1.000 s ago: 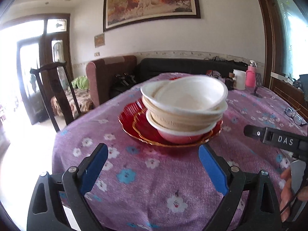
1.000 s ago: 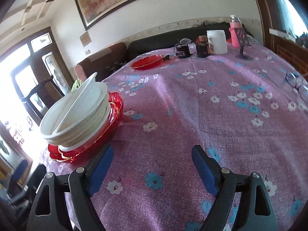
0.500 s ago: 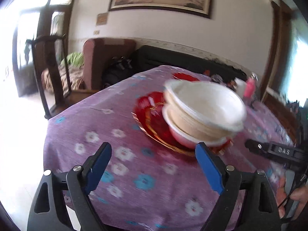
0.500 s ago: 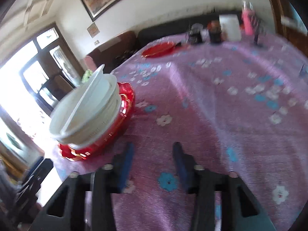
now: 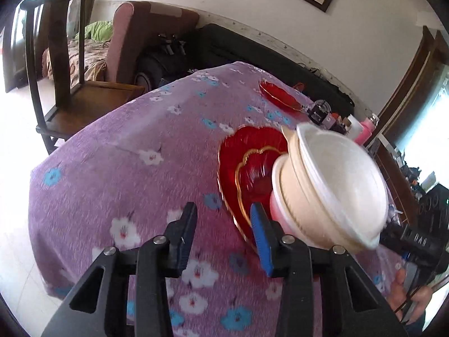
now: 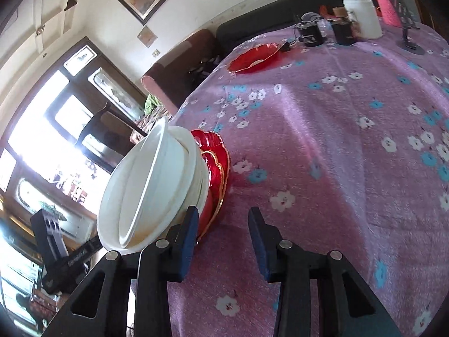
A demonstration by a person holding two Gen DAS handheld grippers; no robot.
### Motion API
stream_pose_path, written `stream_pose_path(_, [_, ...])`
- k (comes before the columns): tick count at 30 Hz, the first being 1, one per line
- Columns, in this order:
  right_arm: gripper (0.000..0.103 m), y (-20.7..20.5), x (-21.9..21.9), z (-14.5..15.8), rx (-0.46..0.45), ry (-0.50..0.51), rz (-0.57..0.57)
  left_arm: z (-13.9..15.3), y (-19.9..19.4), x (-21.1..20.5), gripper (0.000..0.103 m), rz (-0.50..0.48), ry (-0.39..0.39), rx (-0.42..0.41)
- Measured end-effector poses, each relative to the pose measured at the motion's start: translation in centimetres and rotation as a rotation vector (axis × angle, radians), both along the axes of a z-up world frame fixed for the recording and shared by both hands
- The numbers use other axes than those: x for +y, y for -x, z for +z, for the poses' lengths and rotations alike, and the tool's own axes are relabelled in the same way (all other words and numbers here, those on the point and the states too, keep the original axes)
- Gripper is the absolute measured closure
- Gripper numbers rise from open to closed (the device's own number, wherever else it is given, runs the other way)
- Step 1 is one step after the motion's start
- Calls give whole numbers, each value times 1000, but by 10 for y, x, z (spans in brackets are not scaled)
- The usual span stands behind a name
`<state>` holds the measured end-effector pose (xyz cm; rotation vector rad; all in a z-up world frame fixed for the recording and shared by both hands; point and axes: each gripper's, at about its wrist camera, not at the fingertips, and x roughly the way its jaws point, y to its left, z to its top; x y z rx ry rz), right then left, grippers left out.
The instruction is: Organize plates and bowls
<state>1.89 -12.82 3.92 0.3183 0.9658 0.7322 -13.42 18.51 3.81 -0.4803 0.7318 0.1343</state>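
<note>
A stack of white and cream bowls (image 5: pixel 334 185) sits on stacked red gold-rimmed plates (image 5: pixel 247 168) on the purple flowered tablecloth (image 5: pixel 126 154). My left gripper (image 5: pixel 223 230) is partly open and empty, just left of and below the stack. In the right wrist view the bowl stack (image 6: pixel 151 188) and red plates (image 6: pixel 216 174) are at the left; my right gripper (image 6: pixel 221 233) is partly open and empty, just right of them. Another red plate (image 6: pixel 254 57) lies alone at the far side of the table; it also shows in the left wrist view (image 5: pixel 276 95).
A white jug (image 6: pixel 362 16), a pink bottle (image 6: pixel 388 7), dark cups (image 6: pixel 310 32) and a small stand (image 6: pixel 408 43) stand at the far table edge. A wooden chair (image 5: pixel 64 64) and a sofa (image 5: pixel 151 39) are beyond the table's left side.
Both grippers have narrowed from wide open to partly open. Both cameras have tilted, and the bowl stack has shifted right in the left view and closer in the right view.
</note>
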Motion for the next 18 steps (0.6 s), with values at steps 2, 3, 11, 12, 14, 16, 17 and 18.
stream_pose_path(2, [68, -3, 4, -1, 5, 3, 8, 0, -7, 5, 64, 9, 4, 7])
stream_pose_path(3, [69, -3, 4, -2, 7, 6, 9, 0, -13, 7, 64, 6, 8, 14])
stream_pose_path(11, [83, -16, 24, -12, 53, 55, 36, -12, -45, 10, 86, -10, -19, 87])
stream_pose_path(12, [86, -17, 28, -12, 54, 64, 38, -13, -47, 10, 88, -10, -19, 91])
stream_pose_path(14, [89, -16, 35, -9, 39, 106, 33, -16, -52, 6, 95, -27, -13, 93])
stream_pose_path(16, [89, -16, 38, -7, 27, 133, 19, -15, -53, 0, 94, -13, -53, 96])
stream_pose_path(17, [89, -15, 39, -6, 22, 142, 18, -14, -53, -2, 94, -12, -67, 99])
stream_pose_path(18, [90, -14, 38, -5, 16, 146, 18, -13, -53, -4, 94, -11, -71, 104])
